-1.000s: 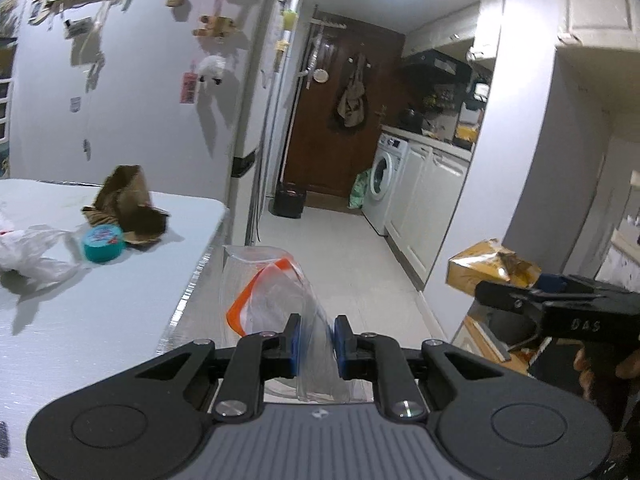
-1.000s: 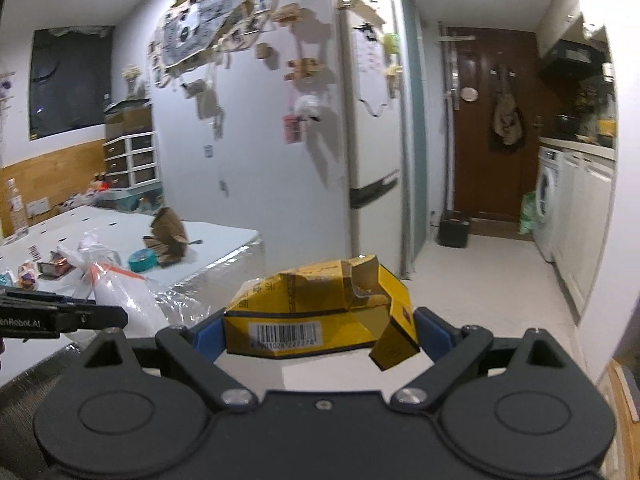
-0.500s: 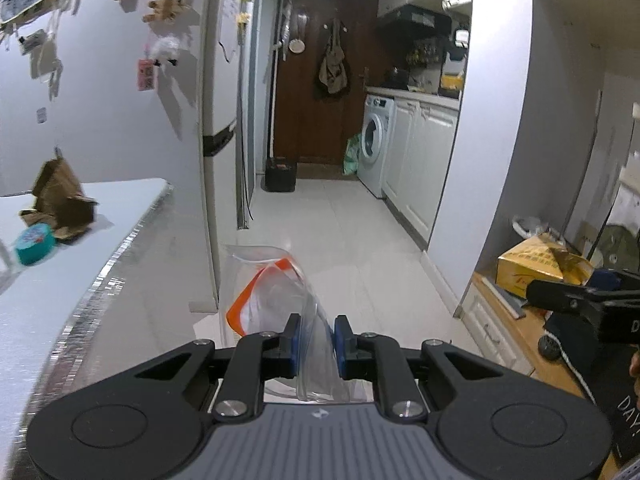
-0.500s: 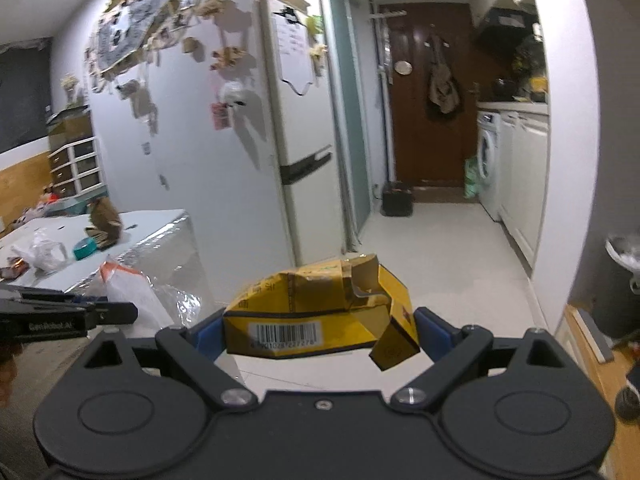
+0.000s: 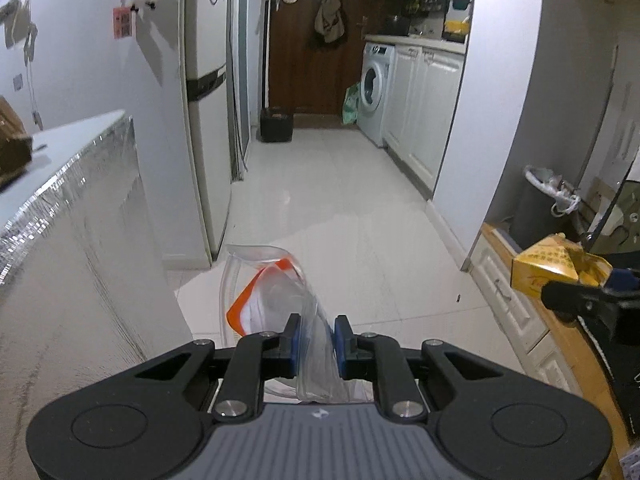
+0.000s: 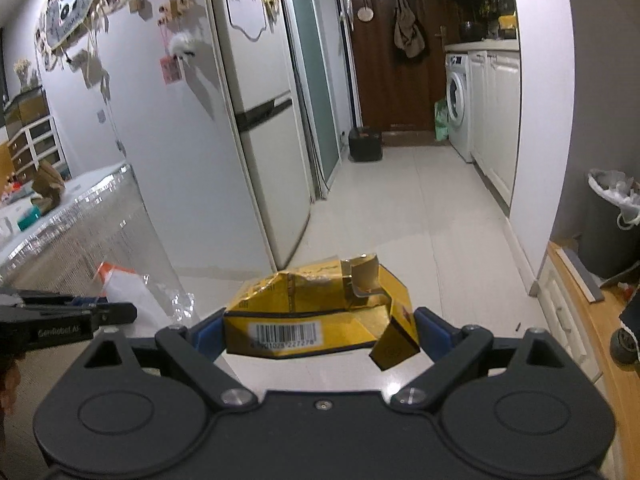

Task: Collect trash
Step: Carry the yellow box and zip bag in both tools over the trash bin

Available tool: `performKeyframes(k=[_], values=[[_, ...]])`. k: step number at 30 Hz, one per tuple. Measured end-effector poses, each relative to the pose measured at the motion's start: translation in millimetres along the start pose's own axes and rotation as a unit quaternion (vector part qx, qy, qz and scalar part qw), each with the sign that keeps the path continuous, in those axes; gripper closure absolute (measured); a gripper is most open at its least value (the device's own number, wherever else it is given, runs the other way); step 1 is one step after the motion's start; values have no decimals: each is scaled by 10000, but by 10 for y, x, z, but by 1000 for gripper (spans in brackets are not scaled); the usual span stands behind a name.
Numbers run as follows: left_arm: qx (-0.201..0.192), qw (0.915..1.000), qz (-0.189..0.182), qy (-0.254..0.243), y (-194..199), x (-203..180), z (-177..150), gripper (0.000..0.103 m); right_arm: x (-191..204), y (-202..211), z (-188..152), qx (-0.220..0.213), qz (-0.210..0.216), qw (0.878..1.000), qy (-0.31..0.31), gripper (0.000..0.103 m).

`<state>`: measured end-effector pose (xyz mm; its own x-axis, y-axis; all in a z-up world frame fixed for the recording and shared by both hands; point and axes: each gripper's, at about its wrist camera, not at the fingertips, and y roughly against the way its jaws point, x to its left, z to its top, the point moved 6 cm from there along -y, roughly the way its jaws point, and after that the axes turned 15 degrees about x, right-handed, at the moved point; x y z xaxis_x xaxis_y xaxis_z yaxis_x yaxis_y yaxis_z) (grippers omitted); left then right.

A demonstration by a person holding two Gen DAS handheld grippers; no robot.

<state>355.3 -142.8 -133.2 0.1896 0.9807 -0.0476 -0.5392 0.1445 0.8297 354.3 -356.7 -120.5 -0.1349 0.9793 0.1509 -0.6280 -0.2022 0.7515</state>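
Both grippers angled downward over pale floor tiles [image 5: 360,208]. Left gripper [image 5: 316,338] pinched tight on a clear plastic bag [image 5: 276,296] with an orange patch, blue pads nearly meeting through the film, bag sticking out ahead of the fingers. Right gripper [image 6: 316,330] spread wide yet clamped on a crushed yellow carton [image 6: 320,312], barcode face toward the camera, one torn flap hanging at the right end. Seen from the left wrist, carton off to the right, level with the bag and well apart from it.

Open corridor straight ahead, running to a dark wooden door [image 6: 394,60]. Foil-edged white table [image 5: 76,168] close on the left, fridge [image 6: 256,120] just past its corner. White wall corner on the right, with a dark bin [image 6: 608,224] lined with a white bag beside it, apparently part full. Wooden ledge [image 6: 576,308] low at right, nearest the carton. Washing machine [image 5: 374,90] and white cabinets farther down the right side; small black box [image 6: 365,144] on the floor by the door.
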Motion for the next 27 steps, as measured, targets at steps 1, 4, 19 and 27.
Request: performKeyframes(k=[1,4,19,27], values=[[46,10000,2,1,-60,17,6,85,5,-48,-14,55,-2,10000,7,7],[175,9998,14,-29,-233,40,16,85,34,-227,-30,257,4,9997,36,7],[1490,9882,-342,123,-1373,246,-85,85,185,-1416,-274,1865,228,9822,82,7],[2241,9742,-269,-82,-1918,276,-352,85,208,-1957,-556,2708,218,9623,92,7]])
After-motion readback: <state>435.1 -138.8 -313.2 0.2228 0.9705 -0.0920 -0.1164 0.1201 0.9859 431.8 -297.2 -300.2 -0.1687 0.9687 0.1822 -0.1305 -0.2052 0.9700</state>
